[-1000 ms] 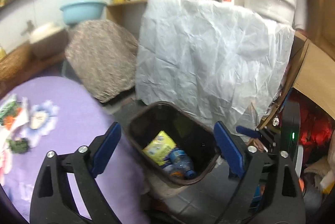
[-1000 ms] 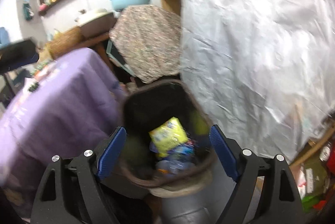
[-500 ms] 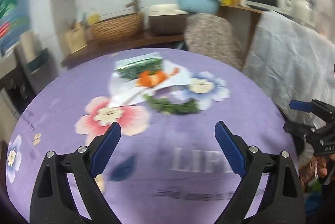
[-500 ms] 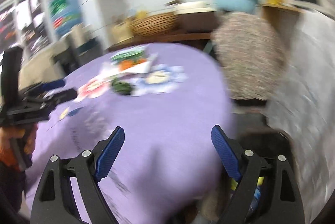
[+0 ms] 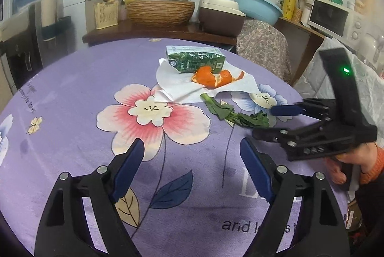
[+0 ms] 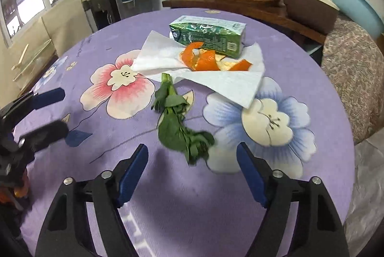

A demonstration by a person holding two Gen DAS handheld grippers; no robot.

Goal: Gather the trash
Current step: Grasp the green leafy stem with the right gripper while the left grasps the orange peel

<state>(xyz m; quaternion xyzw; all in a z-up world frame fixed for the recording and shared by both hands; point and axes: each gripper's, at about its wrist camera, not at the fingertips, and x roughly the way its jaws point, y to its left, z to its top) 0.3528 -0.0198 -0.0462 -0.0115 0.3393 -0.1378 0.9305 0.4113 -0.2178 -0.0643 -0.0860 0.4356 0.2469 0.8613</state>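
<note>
Both grippers hang over the purple tablecloth (image 6: 300, 41) with jaws spread wide and nothing in them: the right gripper (image 6: 192, 163) low in its frame, right in front of the limp greens (image 6: 178, 127), the left gripper (image 5: 192, 156) over the pink flower print. Beyond the greens, toward centre frame, sit the orange peel (image 6: 204, 60) and green carton (image 6: 208, 35) on the white tissue (image 6: 223, 81). I reckon the floppy leaves could slip or tear if pinched at the tip, or the pads could snag cloth.

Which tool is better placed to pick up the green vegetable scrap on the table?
Right tool: open, and the vegetable scrap lies just ahead between its fingers. The left tool, also open, is farther from it.
</note>
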